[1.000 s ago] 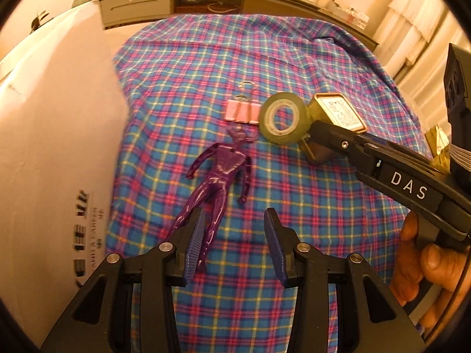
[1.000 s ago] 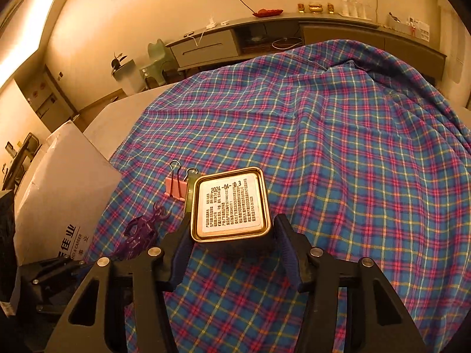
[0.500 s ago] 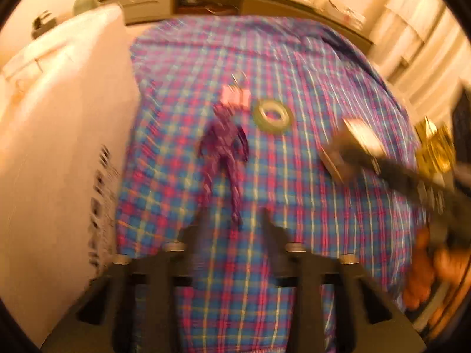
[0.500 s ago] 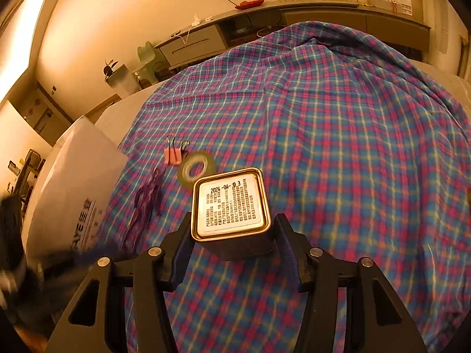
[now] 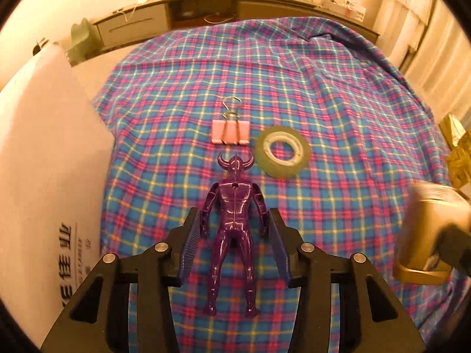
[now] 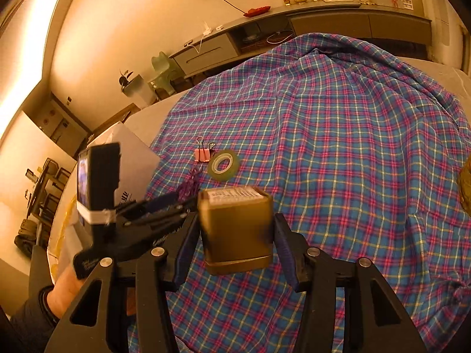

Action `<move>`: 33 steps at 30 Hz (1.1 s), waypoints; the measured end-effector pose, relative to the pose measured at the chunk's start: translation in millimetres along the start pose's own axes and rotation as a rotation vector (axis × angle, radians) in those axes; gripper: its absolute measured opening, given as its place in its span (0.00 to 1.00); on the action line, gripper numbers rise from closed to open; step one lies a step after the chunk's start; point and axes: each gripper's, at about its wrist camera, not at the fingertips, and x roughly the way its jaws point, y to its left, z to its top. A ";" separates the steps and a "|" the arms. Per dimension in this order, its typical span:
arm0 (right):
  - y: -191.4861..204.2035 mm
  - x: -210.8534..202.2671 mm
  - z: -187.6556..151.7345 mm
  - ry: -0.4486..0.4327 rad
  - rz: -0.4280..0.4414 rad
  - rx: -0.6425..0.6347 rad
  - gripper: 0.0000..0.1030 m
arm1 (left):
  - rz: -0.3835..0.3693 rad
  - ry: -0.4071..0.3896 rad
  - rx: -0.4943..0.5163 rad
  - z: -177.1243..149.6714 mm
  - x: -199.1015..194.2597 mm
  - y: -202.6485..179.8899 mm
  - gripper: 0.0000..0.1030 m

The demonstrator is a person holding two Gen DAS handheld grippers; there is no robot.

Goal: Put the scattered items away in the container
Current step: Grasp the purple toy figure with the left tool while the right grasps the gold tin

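Observation:
A purple toy figure [image 5: 235, 229] lies on the plaid cloth between the fingers of my left gripper [image 5: 235, 235], which is open around its torso. A pink binder clip [image 5: 230, 132] and a tape roll [image 5: 282, 154] lie just beyond it. My right gripper [image 6: 235, 235] is shut on a gold tin [image 6: 237, 229] and holds it above the cloth; the tin also shows blurred at the right of the left wrist view [image 5: 429, 232]. The left gripper shows in the right wrist view [image 6: 153, 209], with the figure [image 6: 188, 185], clip [image 6: 203, 153] and tape [image 6: 223, 164].
A white cardboard box [image 5: 44, 176] stands at the left edge of the cloth, and it also shows in the right wrist view [image 6: 129, 153]. A gold wrapped object [image 5: 459, 158] sits at the far right. A long cabinet [image 5: 206, 14] runs along the back wall.
My left gripper has moved forward so the purple figure now lies between its open fingers. My right gripper has lifted the tin and carried it back to the right.

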 end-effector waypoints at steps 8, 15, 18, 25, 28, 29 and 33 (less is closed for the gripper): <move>-10.1 13.5 -7.9 0.041 -0.027 0.013 0.49 | -0.065 -0.010 -0.057 -25.4 -30.6 3.2 0.46; -8.8 35.9 -12.3 0.065 -0.061 -0.014 0.50 | -0.148 -0.020 -0.076 -59.7 -66.5 -1.0 0.46; -1.0 38.0 -15.8 0.057 -0.092 -0.064 0.50 | -0.161 -0.018 -0.075 -70.6 -77.1 -1.8 0.46; 12.3 19.8 -19.7 0.030 -0.093 -0.104 0.50 | -0.167 -0.050 -0.083 -83.2 -102.5 2.3 0.46; 18.9 10.8 -21.8 0.016 -0.083 -0.110 0.50 | -0.169 -0.062 -0.084 -88.9 -112.8 3.2 0.46; 20.6 8.5 -23.2 0.015 -0.079 -0.111 0.50 | -0.170 -0.066 -0.083 -90.9 -115.9 3.1 0.46; 26.2 0.9 -29.3 0.013 -0.062 -0.111 0.50 | -0.176 -0.071 -0.079 -100.5 -126.5 1.3 0.46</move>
